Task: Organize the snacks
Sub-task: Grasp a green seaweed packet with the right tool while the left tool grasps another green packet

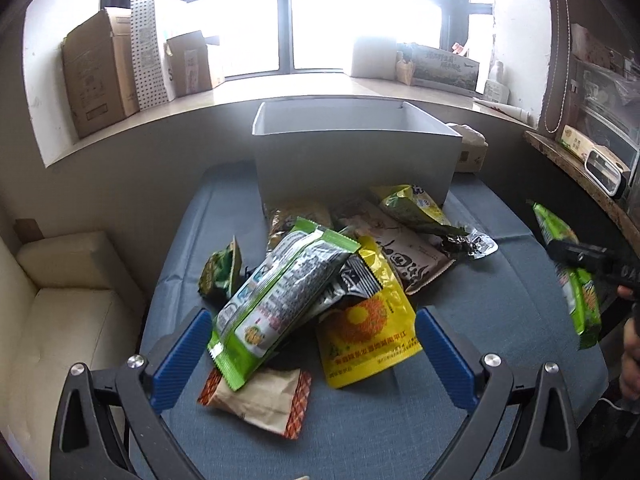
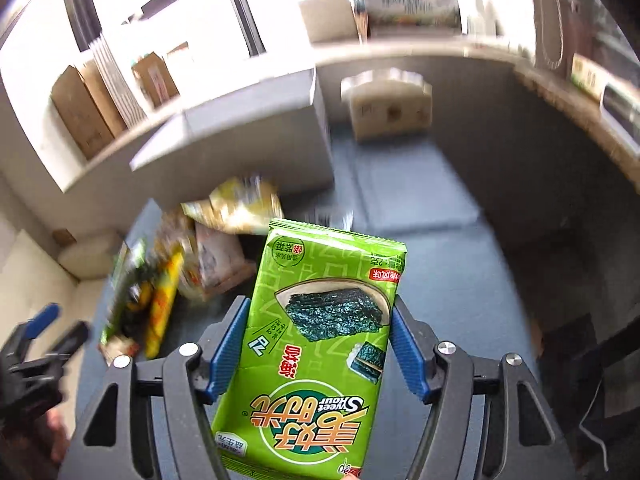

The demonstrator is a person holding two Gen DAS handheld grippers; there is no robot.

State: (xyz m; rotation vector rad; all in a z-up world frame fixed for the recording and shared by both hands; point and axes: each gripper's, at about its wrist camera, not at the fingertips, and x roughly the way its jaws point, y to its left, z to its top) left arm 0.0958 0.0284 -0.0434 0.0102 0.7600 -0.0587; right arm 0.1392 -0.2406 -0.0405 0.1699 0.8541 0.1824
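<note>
The left claw (image 1: 312,344) hangs wide open and empty just above the near end of the snack pile, its blue pads (image 1: 182,356) spread to either side of the long green-and-silver packet (image 1: 280,300), which lies tilted on top of the rest. That spread looks chosen to straddle the packet across its narrow width, so it is probably the next one to be taken.

Under and around it lie the brown paper packet (image 1: 260,400) nearest the claw, the yellow bag (image 1: 368,332), and a small green packet (image 1: 220,272) off to the left. They overlap loosely on the blue tabletop (image 1: 500,312), so lifting one may drag a neighbour.

Behind the pile stands the white box (image 1: 352,156), open at the top and still showing bare inner walls, the likely place for the snacks.

Farther right, the right claw (image 2: 320,348) is closed on a green seaweed packet (image 2: 316,344), gripping it by its two long edges near the middle, with the packet pointing forward. It is held clear of the tabletop, well right of the pile. The blur suggests it is being carried.
</note>
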